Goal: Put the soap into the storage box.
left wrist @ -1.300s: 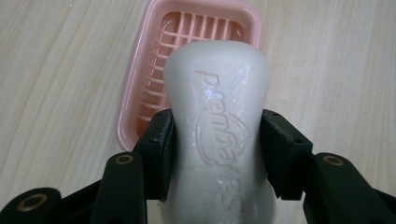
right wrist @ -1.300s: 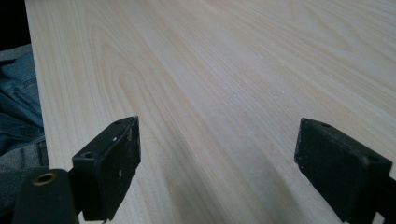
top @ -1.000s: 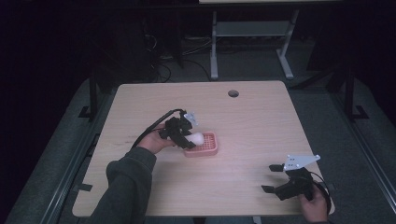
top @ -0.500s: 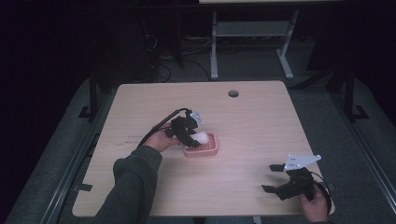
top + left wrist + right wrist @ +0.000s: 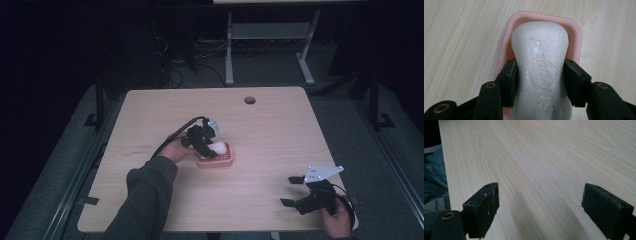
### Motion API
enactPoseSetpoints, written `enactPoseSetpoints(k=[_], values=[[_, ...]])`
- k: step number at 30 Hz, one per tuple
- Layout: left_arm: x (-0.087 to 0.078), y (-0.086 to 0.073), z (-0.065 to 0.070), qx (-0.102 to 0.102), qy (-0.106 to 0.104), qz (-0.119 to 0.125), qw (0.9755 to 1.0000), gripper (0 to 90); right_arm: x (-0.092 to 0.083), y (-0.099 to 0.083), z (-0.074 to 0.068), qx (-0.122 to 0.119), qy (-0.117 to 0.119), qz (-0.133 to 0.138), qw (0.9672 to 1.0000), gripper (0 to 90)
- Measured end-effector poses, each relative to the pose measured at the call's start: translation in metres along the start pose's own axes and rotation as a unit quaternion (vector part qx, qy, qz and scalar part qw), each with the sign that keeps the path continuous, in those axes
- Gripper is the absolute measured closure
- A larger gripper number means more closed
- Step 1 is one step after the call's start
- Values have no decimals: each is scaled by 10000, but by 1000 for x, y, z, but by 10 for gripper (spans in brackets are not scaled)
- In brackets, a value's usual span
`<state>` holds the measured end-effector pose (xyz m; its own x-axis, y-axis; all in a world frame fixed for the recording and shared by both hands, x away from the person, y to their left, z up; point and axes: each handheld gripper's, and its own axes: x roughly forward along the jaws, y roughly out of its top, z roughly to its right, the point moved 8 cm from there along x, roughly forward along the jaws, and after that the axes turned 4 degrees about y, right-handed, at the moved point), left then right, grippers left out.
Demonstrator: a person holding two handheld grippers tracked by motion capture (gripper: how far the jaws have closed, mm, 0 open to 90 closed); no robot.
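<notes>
The left gripper (image 5: 209,145) is clamping a white bar of soap (image 5: 541,72) at its narrowed waist, one black jaw pressing on each side. In the left gripper view the soap is lying lengthwise over a pink soap dish (image 5: 574,32), with embossed lettering facing up; the dish's rim is showing around the far end of the bar. Whether the soap is resting on the dish or sitting just above it cannot be told. In the high view the dish (image 5: 225,161) is sitting near the middle of the wooden table (image 5: 280,130), slightly to the left, with the soap (image 5: 218,147) over its left part. A grey sleeve (image 5: 145,200) is reaching in from the near left edge toward it, and a black cable is trailing from the gripper back along the forearm.

The right gripper (image 5: 290,191) is sitting well apart, at the near right corner of the table, held in a hand (image 5: 337,220). Its jaws are standing wide apart with nothing between them, pointing left across bare wood, as the right gripper view (image 5: 539,205) is confirming.
</notes>
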<state>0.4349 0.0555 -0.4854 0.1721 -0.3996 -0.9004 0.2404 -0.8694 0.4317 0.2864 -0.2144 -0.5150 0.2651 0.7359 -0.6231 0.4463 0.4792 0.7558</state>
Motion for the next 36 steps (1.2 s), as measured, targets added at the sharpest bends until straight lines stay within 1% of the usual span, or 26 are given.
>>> enactPoseSetpoints(k=[2,4,10,13,20,28,31,34,35,36], values=[[2,1,0,-5,-12,2,10000,492,0,0,0,-6,5,-3,10000,141],[5,2,1,51,11,-32,10000,491,0,0,0,-3,12,-8,10000,142],[12,3,2,55,-8,-89,9999,491,-1,-1,0,-7,9,5,10000,142],[13,4,2,97,5,-107,9999,491,-1,-1,0,-1,9,8,10000,141],[16,2,1,104,-6,-175,9998,491,-1,-1,0,-5,10,9,10000,141],[16,2,0,94,-19,-175,9998,491,-1,-1,0,-3,5,10,10000,142],[17,1,0,42,-35,-183,9998,490,-1,-1,0,-8,3,7,10000,142],[17,1,-1,59,-31,-200,9998,490,-1,-1,0,-12,1,7,10000,141],[17,1,-1,62,-38,-214,9997,490,-1,-1,0,-12,0,7,10000,142],[17,2,-1,87,-33,-323,9994,490,-1,-1,0,-11,1,5,10000,142]])
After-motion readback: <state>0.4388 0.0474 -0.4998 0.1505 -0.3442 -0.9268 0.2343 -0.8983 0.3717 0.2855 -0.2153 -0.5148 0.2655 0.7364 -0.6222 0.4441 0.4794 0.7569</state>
